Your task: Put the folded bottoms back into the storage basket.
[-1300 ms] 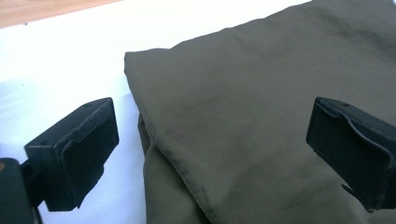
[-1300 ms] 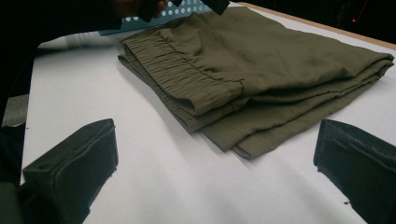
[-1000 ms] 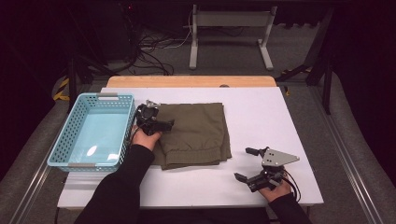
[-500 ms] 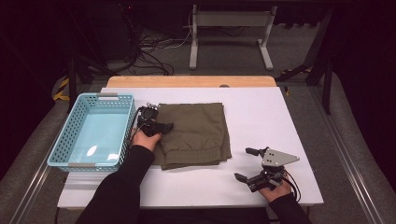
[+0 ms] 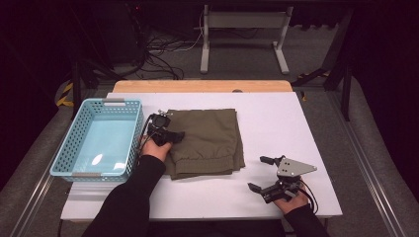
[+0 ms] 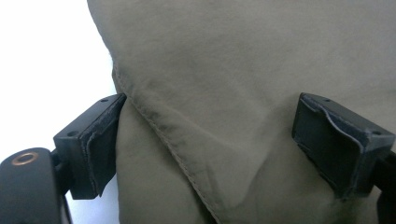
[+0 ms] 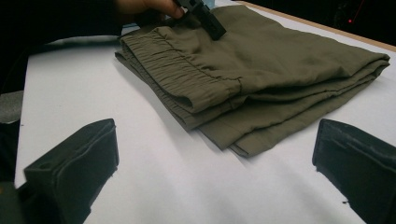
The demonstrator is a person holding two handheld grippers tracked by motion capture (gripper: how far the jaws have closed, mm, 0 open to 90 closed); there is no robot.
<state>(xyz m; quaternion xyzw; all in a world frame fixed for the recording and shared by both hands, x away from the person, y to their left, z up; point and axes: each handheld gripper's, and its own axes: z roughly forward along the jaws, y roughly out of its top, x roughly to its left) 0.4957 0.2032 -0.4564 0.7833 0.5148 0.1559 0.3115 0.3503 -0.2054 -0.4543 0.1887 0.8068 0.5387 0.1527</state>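
Observation:
A folded olive-green garment lies in the middle of the white table. My left gripper rests on its left edge, jaws pointing right. In the left gripper view the cloth lies between the wide-apart jaws with a hemmed fold running across; the jaws have just been closing, and the left pad meets the cloth's edge. My right gripper sits open on bare table near the front right, aimed at the garment, with nothing between its jaws. The left gripper appears on the far side of the cloth.
A light blue plastic basket, empty, stands at the table's left, right beside the left hand. A wooden strip runs along the table's far edge. Cables and a stand's legs lie on the dark floor beyond.
The left gripper has shifted slightly at the garment's left edge and its jaws look a little narrower. The right gripper has kept still.

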